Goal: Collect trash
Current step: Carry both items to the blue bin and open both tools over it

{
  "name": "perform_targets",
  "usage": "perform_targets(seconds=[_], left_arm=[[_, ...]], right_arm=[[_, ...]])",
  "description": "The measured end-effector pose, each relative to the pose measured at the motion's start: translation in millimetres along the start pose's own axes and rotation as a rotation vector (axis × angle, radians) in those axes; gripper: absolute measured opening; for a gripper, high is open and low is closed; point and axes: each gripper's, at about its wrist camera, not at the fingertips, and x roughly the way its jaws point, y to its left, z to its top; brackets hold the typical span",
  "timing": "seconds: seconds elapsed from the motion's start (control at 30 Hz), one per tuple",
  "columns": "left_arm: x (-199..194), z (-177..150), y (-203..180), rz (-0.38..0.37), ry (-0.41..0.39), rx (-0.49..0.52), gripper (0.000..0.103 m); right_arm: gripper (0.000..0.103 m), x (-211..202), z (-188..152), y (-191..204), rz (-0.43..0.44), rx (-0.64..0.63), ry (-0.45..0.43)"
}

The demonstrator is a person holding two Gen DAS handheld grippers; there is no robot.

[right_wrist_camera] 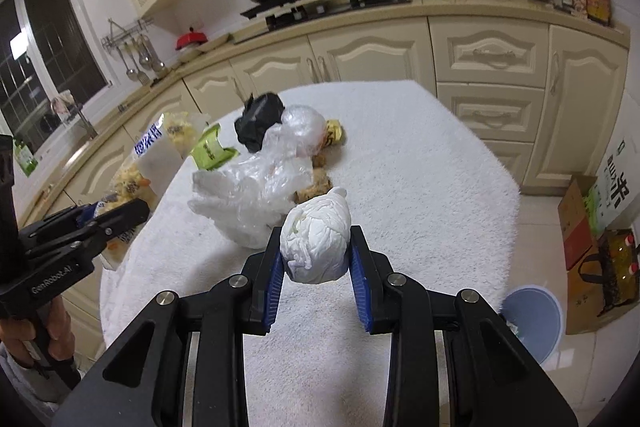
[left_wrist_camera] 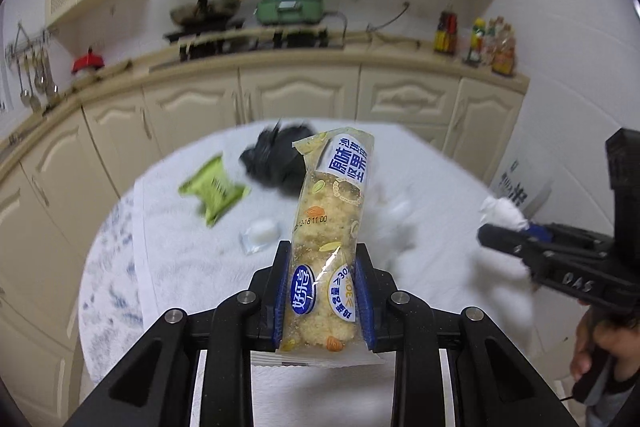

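The long snack wrapper [left_wrist_camera: 326,247] stands nearly upright between the blue pads of the left claw [left_wrist_camera: 323,291], which is clamped on its lower half; the pack leans a little to the right at the top and its crimped bottom edge hangs below the pads, above the white towel-covered counter [left_wrist_camera: 180,267]. In the right wrist view the same pack shows only as a blurred patch at the left edge, behind the dark fingers of that claw. The right claw [right_wrist_camera: 316,263] is closed on a crumpled white paper ball [right_wrist_camera: 314,239], the pads pressing its two sides, the ball lifted clear of the counter [right_wrist_camera: 420,167]. Both claws point forward and downward over the counter; each is carried by a hand on a pistol-like grip, the left hand [right_wrist_camera: 24,339] cut off at the lower left of the right view, the right hand [left_wrist_camera: 600,347] half hidden at the lower right of the left view. Still lying on the counter are a crumpled clear plastic bag [right_wrist_camera: 260,187], a black bag [right_wrist_camera: 258,121] behind it, a green packet [right_wrist_camera: 210,149] to its left, a yellow wrapper [right_wrist_camera: 334,133] partly hidden behind the clear bag, and brown crumbly pieces [right_wrist_camera: 314,183] half under it, too small to identify. The left view is motion-blurred, so a small clear item [left_wrist_camera: 260,233] beside the snack pack cannot be made out. A blue bin [right_wrist_camera: 532,323] stands on the floor at the right, partly hidden by the claw.
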Motion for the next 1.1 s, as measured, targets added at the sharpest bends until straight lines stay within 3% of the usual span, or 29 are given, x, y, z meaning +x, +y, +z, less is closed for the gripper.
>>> perform_targets(seconds=[0.17,0.37,0.6,0.77,0.9,1.1], left_arm=[[-7,11,-46,-0.057,-0.037,0.068,0.025],[40,24,-142,-0.189,-0.003,0.193,0.025],[131,29,-271,-0.366,0.134,0.333,0.025],[202,26,-343,-0.437,0.251,0.419,0.025],[259,23,-381,-0.482,0.348,0.448,0.025],[317,23,-416,-0.487,0.402,0.457,0.028]], right_arm=[[0.031,-34,0,-22,-0.021,0.021,-0.058],[0.031,-76,-14,-90,-0.137,0.102,-0.089],[0.031,-118,-50,-195,-0.317,0.244,-0.08],[0.031,-126,-80,-270,-0.399,0.368,-0.047],[0.031,-119,-103,-319,-0.427,0.451,-0.006],[0.031,-100,-125,-359,-0.433,0.507,0.04]])
